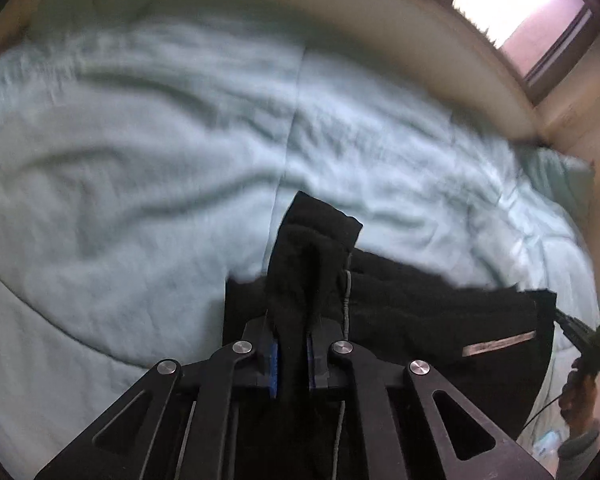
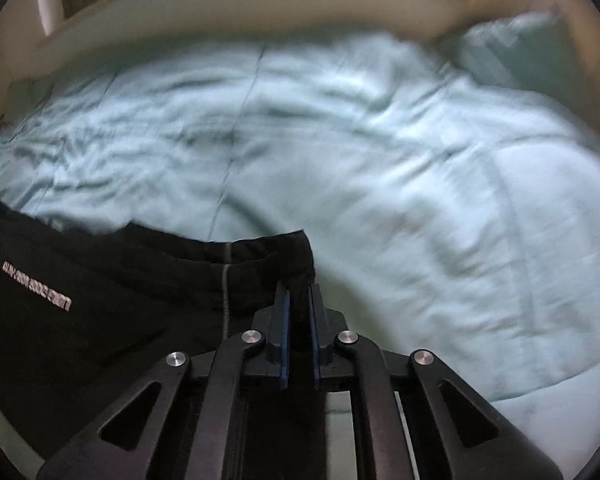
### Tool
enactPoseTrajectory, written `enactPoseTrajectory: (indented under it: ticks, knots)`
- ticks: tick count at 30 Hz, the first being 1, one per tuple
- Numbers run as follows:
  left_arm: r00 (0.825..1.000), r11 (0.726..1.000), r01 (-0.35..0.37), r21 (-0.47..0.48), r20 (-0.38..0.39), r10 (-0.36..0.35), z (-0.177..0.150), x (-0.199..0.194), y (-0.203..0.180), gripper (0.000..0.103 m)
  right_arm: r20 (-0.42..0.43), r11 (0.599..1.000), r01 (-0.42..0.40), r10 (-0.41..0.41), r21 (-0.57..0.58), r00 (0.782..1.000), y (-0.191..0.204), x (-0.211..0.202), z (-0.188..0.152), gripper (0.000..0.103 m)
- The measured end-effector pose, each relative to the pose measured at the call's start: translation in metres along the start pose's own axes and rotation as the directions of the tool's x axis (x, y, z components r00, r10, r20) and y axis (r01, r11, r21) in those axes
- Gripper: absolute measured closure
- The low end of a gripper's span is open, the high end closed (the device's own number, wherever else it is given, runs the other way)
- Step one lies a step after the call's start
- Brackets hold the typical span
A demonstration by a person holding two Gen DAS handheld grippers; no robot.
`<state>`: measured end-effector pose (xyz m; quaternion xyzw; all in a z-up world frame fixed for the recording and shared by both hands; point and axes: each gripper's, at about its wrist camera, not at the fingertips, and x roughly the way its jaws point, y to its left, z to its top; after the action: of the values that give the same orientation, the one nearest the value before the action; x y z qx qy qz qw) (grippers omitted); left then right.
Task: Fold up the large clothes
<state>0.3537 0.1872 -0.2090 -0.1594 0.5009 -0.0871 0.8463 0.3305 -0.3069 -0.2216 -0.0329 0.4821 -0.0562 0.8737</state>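
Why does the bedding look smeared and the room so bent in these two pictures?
Left wrist view: the pale green quilt is streaked with motion blur, the window is blown out white, and the fisheye curves the bed edge. Right wrist view: the same blur and curving, while the tongs and the black garment look sharper.

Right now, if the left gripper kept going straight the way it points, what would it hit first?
The left gripper is shut on the black garment, so that cloth bunches right ahead. Beyond it, probably the pale green bedcover; depth is hard to judge.
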Motion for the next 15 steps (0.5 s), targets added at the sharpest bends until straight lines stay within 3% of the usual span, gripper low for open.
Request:
enactPoseTrajectory:
  ticks: [3,5,8,10,12,14,15]
  knots:
    - [0.993,0.996,0.079,-0.048,0.091,-0.075,0.028,-0.017,-0.001,0.093,0.072,0.999,0.001,-0.005,0.051,0.997,-0.013,-0.014,0.026,0.097]
    - [0.996,0.999,0.035,-0.036,0.084,-0.032,0.037,0.004,-0.005,0.093,0.071,0.999,0.024,-0.027,0.041,0.997,-0.009,0.000,0.041,0.097]
    - [0.999,0.998,-0.051,-0.043,-0.006,0.051,0.033,0.059,0.002,0.093,-0.031,0.998,0.044,-0.042,0.043,0.999,-0.001,0.059,0.047,0.097]
    - [0.995,0.996,-0.059,-0.067,-0.085,0.054,0.020,0.098,0.014,0.091,-0.158,0.998,0.011,0.000,0.068,0.987,-0.002,0.111,0.035,0.097]
    - [0.990,0.995,-0.067,-0.076,-0.127,0.057,0.009,0.119,0.019,0.082,-0.233,0.995,-0.026,0.047,0.093,0.971,0.000,0.139,0.022,0.095]
    - [0.990,0.996,-0.050,-0.080,-0.137,0.038,0.006,0.123,0.021,0.080,-0.247,0.997,-0.015,0.034,0.077,0.968,0.005,0.146,0.017,0.084]
    - [0.989,0.996,-0.035,-0.088,-0.149,0.022,0.008,0.123,0.022,0.080,-0.251,0.998,0.005,0.012,0.063,0.968,0.007,0.145,0.018,0.071]
